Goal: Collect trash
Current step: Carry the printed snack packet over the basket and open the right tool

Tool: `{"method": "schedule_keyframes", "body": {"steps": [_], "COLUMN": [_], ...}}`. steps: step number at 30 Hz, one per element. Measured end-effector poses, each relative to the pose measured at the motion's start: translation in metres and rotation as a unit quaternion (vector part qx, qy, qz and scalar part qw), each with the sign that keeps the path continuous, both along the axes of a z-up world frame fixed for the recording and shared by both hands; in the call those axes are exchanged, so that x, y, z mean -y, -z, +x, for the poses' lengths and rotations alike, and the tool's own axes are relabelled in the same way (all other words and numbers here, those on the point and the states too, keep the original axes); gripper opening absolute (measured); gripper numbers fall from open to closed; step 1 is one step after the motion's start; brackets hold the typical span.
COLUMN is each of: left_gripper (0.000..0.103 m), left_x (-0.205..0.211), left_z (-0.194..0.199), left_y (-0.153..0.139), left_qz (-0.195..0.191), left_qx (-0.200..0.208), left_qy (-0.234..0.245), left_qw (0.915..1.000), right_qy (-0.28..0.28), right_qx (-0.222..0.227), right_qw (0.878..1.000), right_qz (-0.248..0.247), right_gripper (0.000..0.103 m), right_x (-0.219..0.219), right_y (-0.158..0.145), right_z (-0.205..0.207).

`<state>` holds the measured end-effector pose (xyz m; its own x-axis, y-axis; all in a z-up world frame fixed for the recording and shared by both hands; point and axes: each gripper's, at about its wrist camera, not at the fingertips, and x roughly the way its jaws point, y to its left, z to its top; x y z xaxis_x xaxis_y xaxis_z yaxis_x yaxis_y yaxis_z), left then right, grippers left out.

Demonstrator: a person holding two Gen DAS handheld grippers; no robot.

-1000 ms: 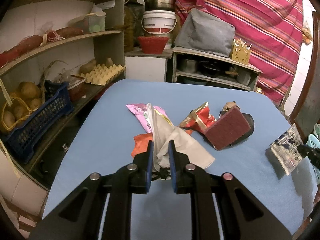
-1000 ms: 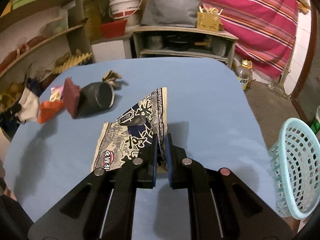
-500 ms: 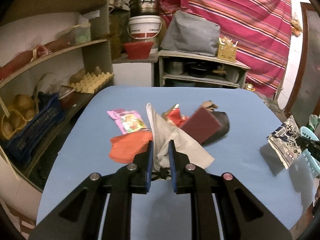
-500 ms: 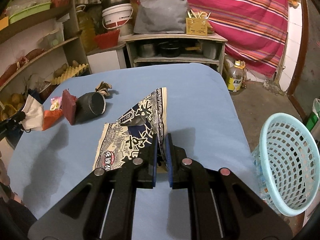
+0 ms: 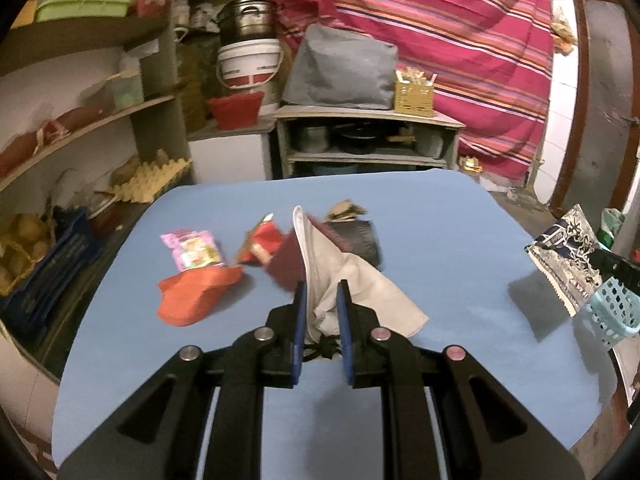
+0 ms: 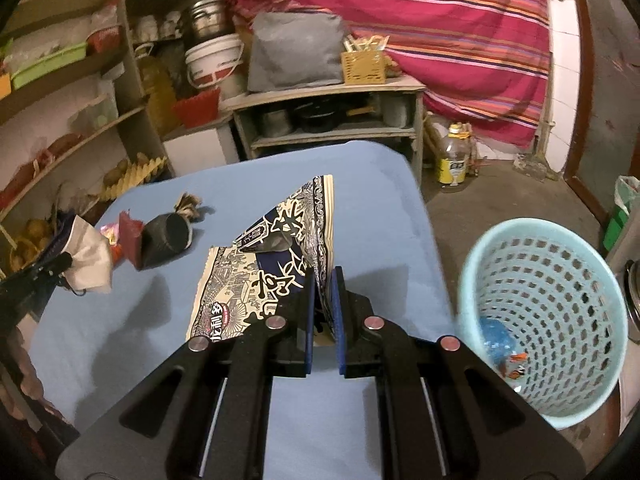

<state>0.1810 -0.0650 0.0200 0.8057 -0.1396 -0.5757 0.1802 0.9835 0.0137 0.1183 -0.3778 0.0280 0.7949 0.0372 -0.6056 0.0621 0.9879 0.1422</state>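
Blue cloth covers the bench (image 5: 440, 216). On its left lie pink and orange wrappers (image 5: 192, 296), not yet collected. My left gripper (image 5: 322, 300) is clamped on a white tissue (image 5: 352, 280). My right gripper (image 6: 322, 284) pinches a printed snack bag (image 6: 276, 256). Rightmost, the basket (image 6: 540, 264) stands beside the bench. I should carry each piece over its rim before letting go, one at a time.

The room I'm working in is dim and warm-lit, with soft dark shadows on the blue table (image 5: 440, 216) under what I hold. My fisheye views bend the shelves (image 5: 92, 128) and darken at the corners. The striped cloth (image 6: 440, 40) and trash pile look smeared.
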Motion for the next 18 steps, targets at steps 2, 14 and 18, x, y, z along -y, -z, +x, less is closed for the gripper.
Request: {"method": "schedule_keyframes", "body": {"steps": [2, 14, 18], "left_gripper": [0.015, 0.015, 0.015], "left_x": [0.016, 0.135, 0.171], "left_z": [0.001, -0.001, -0.004], "left_y": [-0.001, 0.000, -0.002], "left_qz": [-0.001, -0.020, -0.030], "left_qx": [0.000, -0.009, -0.009], "left_qy": [0.010, 0.094, 0.121], "left_qw": [1.0000, 0.9954, 0.9922], "right_qy": [0.013, 0.159, 0.197], "right_qx": [0.003, 0.002, -0.014], "right_qw": [1.000, 0.987, 0.980], "right_qz": [0.006, -0.028, -0.019], "right_gripper": [0.009, 0.009, 0.010], "right_x": [0.017, 0.147, 0.183], "right_y": [-0.001, -0.001, 0.007], "right_z": [-0.006, -0.059, -0.067]}}
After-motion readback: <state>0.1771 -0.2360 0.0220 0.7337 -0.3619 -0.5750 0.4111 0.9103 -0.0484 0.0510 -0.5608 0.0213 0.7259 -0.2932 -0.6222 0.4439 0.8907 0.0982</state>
